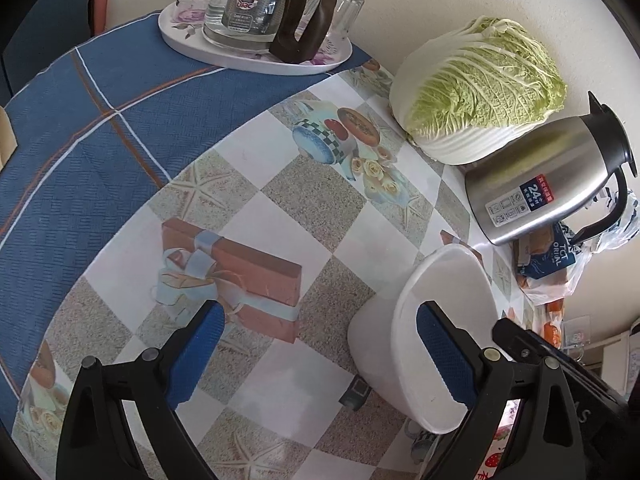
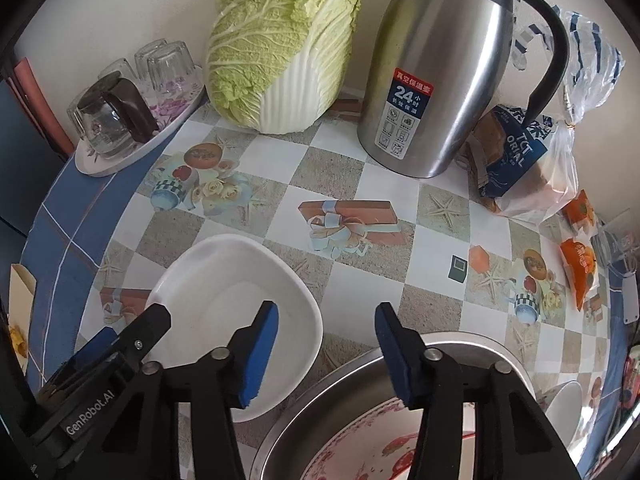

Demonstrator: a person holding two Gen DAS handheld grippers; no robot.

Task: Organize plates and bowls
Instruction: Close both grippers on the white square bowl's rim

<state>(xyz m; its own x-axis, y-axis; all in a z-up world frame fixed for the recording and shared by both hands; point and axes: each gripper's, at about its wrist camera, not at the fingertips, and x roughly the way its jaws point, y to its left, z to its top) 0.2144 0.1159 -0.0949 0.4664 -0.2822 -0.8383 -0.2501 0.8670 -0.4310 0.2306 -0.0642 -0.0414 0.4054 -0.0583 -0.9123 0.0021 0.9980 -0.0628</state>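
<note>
A white square bowl (image 1: 436,320) sits on the patterned tablecloth; it also shows in the right wrist view (image 2: 236,304). My left gripper (image 1: 316,354) is open, its right finger (image 1: 444,356) over the bowl's inside and its left finger out over the cloth. My right gripper (image 2: 326,356) is open and empty, between the white bowl and a steel basin (image 2: 352,392). Inside the basin lies a plate with a red pattern (image 2: 360,448). Another white dish (image 2: 566,404) shows at the right edge.
A cabbage (image 2: 280,48) and a steel thermos jug (image 2: 444,68) stand at the back by the wall. A tray with a glass pot and glasses (image 1: 256,20) is at the far left. A bagged bread loaf (image 2: 520,160) and orange packets (image 2: 580,264) lie on the right.
</note>
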